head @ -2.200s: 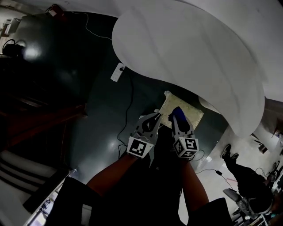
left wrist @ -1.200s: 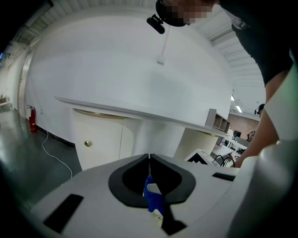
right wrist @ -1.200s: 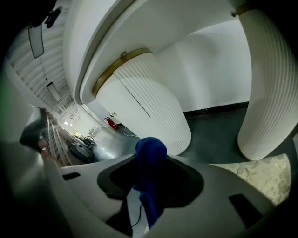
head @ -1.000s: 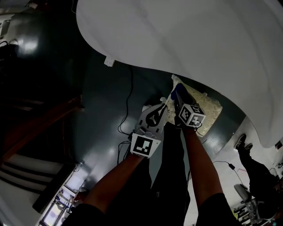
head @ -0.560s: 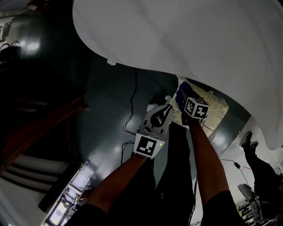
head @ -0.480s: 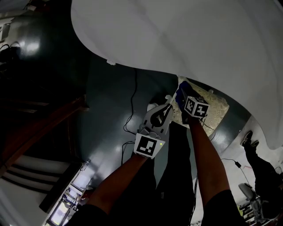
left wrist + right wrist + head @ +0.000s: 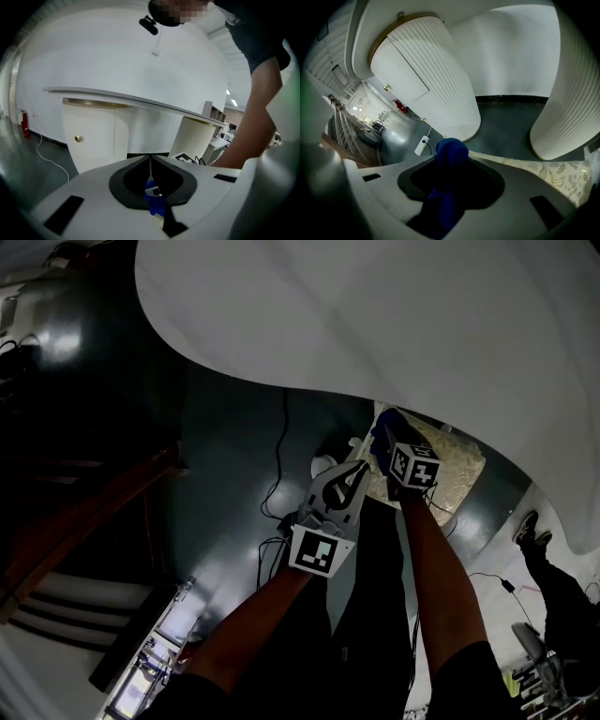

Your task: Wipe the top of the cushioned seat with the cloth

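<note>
The cushioned seat (image 7: 457, 468) has a cream patterned top and stands on the dark floor under a white counter; its top also shows in the right gripper view (image 7: 565, 175). My right gripper (image 7: 385, 435) is at the seat's near left edge, shut on a dark blue cloth (image 7: 382, 424). In its own view the cloth (image 7: 451, 152) bulges out between the jaws of the right gripper (image 7: 451, 159). My left gripper (image 7: 358, 452) hangs just left of the seat, shut with nothing between its jaws, and its own view shows the left gripper (image 7: 150, 161) pointing at white cabinets.
A big curved white counter (image 7: 375, 315) overhangs the seat. White fluted pillars (image 7: 436, 79) stand around it. A cable (image 7: 279, 451) and a power strip (image 7: 423, 144) lie on the floor. Wooden stairs (image 7: 84, 512) are at the left, and a person's legs (image 7: 553, 582) at the right.
The right gripper has moved forward with the cloth, from beside the left gripper to the seat's near edge. The left gripper has stayed shut and trails behind.
</note>
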